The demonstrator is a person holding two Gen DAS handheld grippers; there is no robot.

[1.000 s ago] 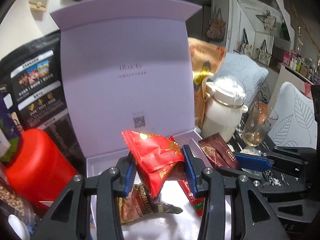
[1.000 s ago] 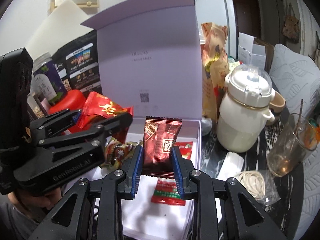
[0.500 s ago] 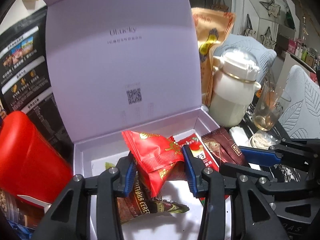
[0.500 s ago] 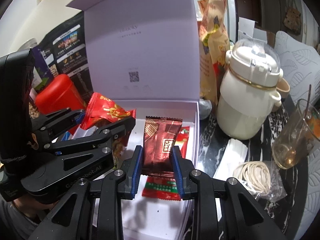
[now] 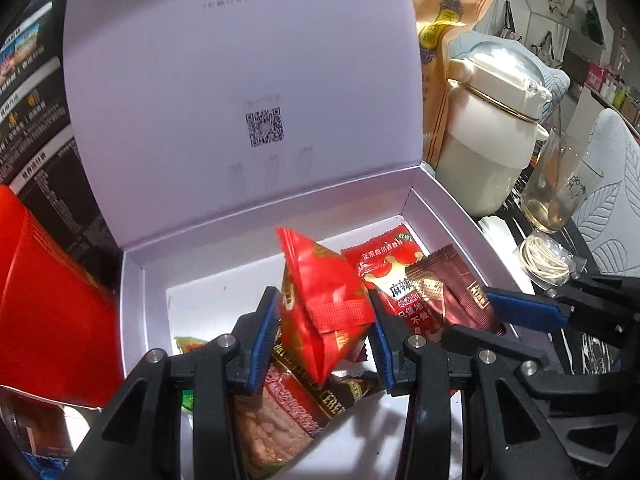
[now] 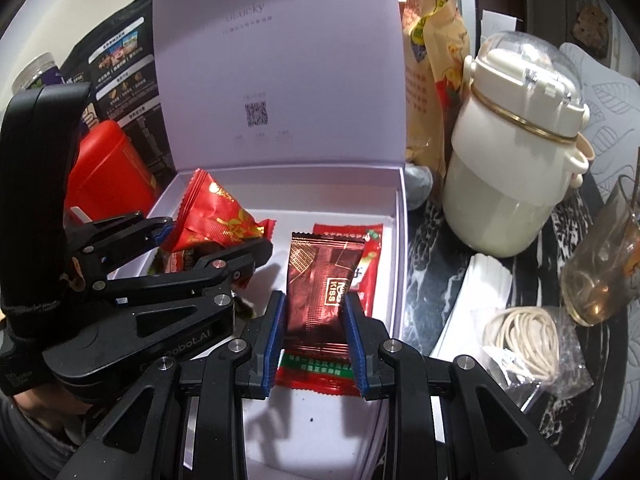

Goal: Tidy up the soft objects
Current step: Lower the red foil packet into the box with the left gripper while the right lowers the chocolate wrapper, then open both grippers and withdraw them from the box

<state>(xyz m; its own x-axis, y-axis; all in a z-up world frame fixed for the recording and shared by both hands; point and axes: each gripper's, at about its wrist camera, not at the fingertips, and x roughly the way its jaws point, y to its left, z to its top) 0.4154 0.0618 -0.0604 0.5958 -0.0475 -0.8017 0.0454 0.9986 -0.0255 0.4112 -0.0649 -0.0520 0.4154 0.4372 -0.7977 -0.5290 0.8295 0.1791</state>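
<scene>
An open lilac box (image 5: 132, 280) (image 6: 400, 216) stands with its lid up. My left gripper (image 5: 322, 336) (image 6: 208, 240) is shut on a red snack packet (image 5: 320, 292) (image 6: 216, 216) low inside the box, over a brown nut packet (image 5: 280, 400). My right gripper (image 6: 316, 332) (image 5: 480, 320) is shut on a dark brown sachet (image 6: 324, 280) (image 5: 448, 288), held just over a red sauce packet (image 6: 360, 256) (image 5: 392, 272) lying on the box floor.
A cream jug (image 6: 516, 144) and a drinking glass (image 6: 600, 272) stand right of the box. A bag of rubber bands (image 6: 532, 340) lies near them. A red canister (image 6: 104, 172) and black snack bags (image 6: 120, 64) stand on the left. An orange bag (image 6: 432, 40) stands behind.
Both grippers have moved forward and down into the box with their packets still held. The lid now fills more of each view.
</scene>
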